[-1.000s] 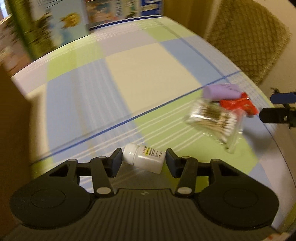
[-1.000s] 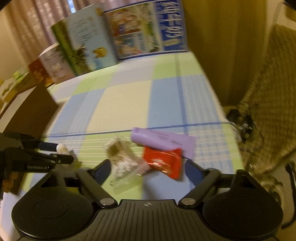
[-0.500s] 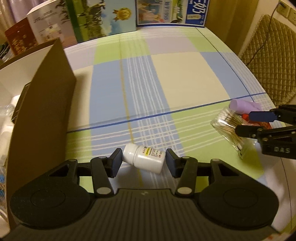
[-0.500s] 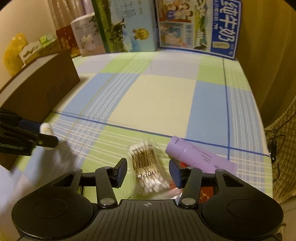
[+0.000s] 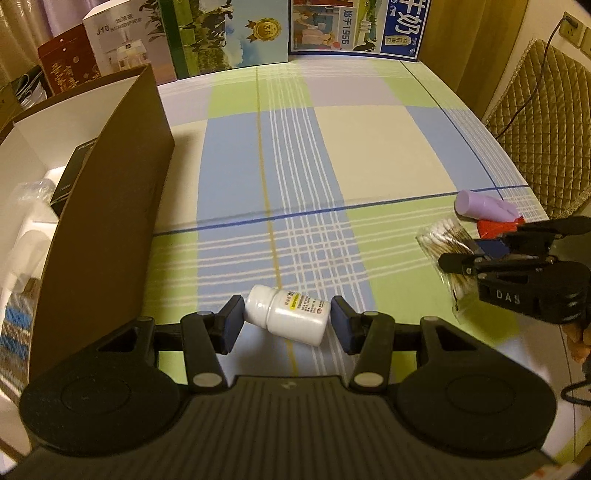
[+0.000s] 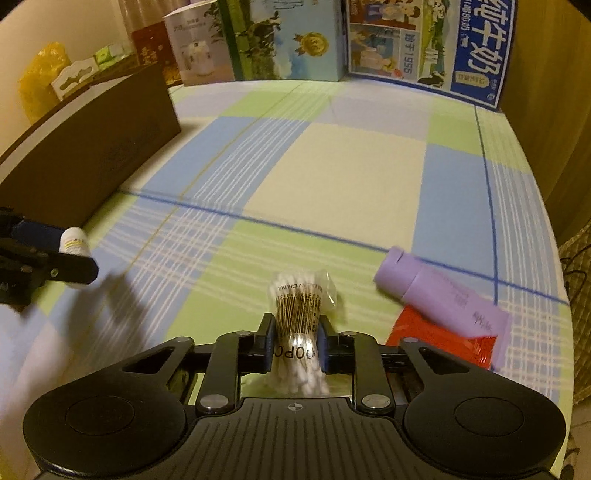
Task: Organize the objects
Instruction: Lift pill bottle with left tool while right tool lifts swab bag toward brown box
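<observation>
**Beside the brown box, both grippers held a load**

Right of the brown box (image 5: 107,206), on the checked tablecloth (image 5: 369,155), the left gripper (image 5: 287,320) was clamped on a white pill bottle (image 5: 286,314), which lay tilted between the blue pads, cap toward the box. Farther right of the box, the right gripper (image 6: 294,345) had just been closing, and its pads pressed on a clear bag of cotton swabs (image 6: 299,317), pinching its middle, with the white tips bunched above and below the pads. Beyond that bag, away from the box, a lilac tube (image 6: 439,291) lay on the cloth with its flat end over a red packet (image 6: 439,339). Behind the box, printed cartons (image 5: 229,33) stood along the table's far edge.
</observation>
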Demonstrator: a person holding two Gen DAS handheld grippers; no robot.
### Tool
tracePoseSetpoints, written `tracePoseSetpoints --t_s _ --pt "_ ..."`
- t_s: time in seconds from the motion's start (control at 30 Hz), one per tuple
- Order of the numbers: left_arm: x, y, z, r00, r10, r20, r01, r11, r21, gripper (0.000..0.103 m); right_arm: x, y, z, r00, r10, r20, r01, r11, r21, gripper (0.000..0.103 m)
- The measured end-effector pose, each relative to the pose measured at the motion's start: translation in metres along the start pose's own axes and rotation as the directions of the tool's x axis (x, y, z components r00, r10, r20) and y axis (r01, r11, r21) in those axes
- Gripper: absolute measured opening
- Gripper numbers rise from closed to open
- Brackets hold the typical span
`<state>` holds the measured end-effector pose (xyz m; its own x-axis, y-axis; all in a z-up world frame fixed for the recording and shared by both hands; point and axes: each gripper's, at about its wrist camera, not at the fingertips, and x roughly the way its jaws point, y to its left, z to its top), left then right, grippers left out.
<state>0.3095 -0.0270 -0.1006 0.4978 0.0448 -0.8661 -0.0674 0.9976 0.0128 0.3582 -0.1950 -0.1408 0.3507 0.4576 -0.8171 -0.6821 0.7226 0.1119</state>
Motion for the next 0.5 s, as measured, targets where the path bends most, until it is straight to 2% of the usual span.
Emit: tracePoseSetpoints --t_s 0.5 --pt "-0.022 -0.005 -0.035 0.999 -0.034 0.000 0.034 0.999 -0.009 0.046 -0.036 0.030 -0.050 0.997 0.056 -0.047 -0.056 0.998 -0.003 0.018"
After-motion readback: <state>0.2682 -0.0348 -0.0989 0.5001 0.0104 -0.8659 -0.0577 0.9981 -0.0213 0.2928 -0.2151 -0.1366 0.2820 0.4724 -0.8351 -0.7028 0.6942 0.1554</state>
